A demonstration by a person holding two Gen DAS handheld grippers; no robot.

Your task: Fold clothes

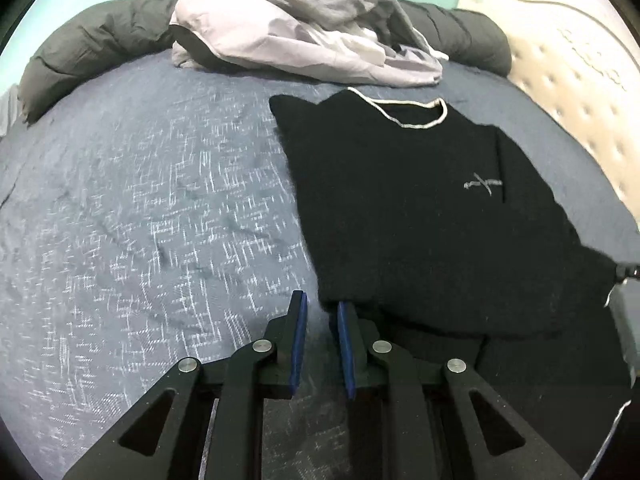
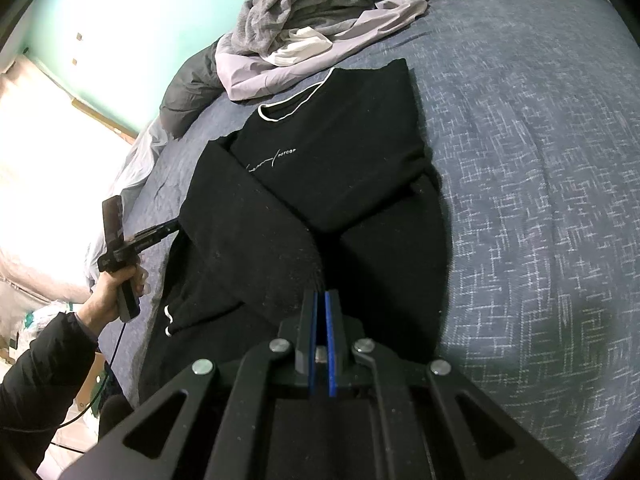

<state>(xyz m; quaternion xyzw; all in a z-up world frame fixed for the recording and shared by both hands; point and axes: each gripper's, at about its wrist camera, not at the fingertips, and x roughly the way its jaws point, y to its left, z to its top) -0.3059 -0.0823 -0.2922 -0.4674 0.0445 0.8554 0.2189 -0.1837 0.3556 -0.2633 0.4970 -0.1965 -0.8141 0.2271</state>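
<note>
Matt, seemingly fleecy black sweatshirt (image 2: 340,168); woven bedspread (image 2: 520,160).

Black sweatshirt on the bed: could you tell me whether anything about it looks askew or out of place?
Its sleeve lies diagonally across the black sweatshirt, pulled up to a peak at the shut right gripper, so the fold is uneven. Behind it a heap of clothes lies crumpled.

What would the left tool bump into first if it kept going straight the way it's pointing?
Most likely the near corner of the black sweater, whose hem lies right at the left tool's tips; slightly to the side it would press into the blue bedspread instead. Depth is hard to judge.
</note>
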